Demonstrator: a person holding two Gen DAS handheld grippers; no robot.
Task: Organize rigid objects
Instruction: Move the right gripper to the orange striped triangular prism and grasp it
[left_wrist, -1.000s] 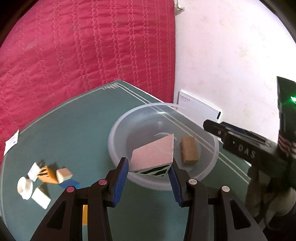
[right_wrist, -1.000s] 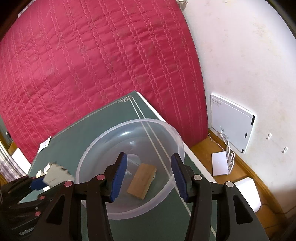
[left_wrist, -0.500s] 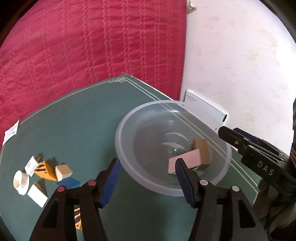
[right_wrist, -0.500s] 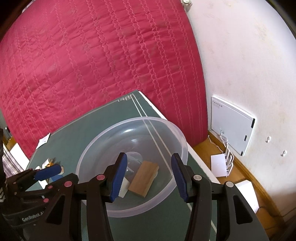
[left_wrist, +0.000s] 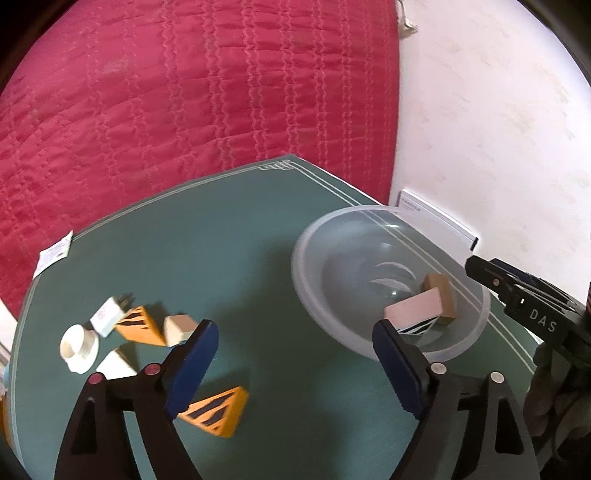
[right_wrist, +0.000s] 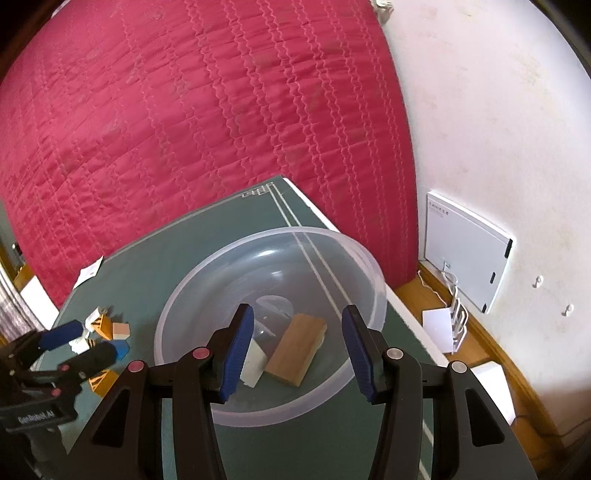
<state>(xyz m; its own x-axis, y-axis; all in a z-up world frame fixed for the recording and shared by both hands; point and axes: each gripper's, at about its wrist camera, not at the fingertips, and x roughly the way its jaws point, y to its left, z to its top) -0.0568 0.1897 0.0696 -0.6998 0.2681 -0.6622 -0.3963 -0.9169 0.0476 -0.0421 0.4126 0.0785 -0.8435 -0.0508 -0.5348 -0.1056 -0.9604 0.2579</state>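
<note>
With pale block lying in clear bowl, left gripper jaws just spread wide, empty; best swing low to orange wedge. Right gripper parted, empty.

Both cameras ride on the hand-held grippers and look forward and downward along their fingers, so each view has its own two blue-padded fingers at the bottom edge.

The left wrist view sits left of the bowl and a little back from it, facing across the table toward the red quilt; the bowl lies right of centre, the loose blocks to its left.

The right wrist view hangs closer, almost over the bowl, which fills its centre.

Both views share the bowl, the blocks, the quilt, the wall and the white panel beyond the bowl, and each catches the other gripper at its edge.
</note>
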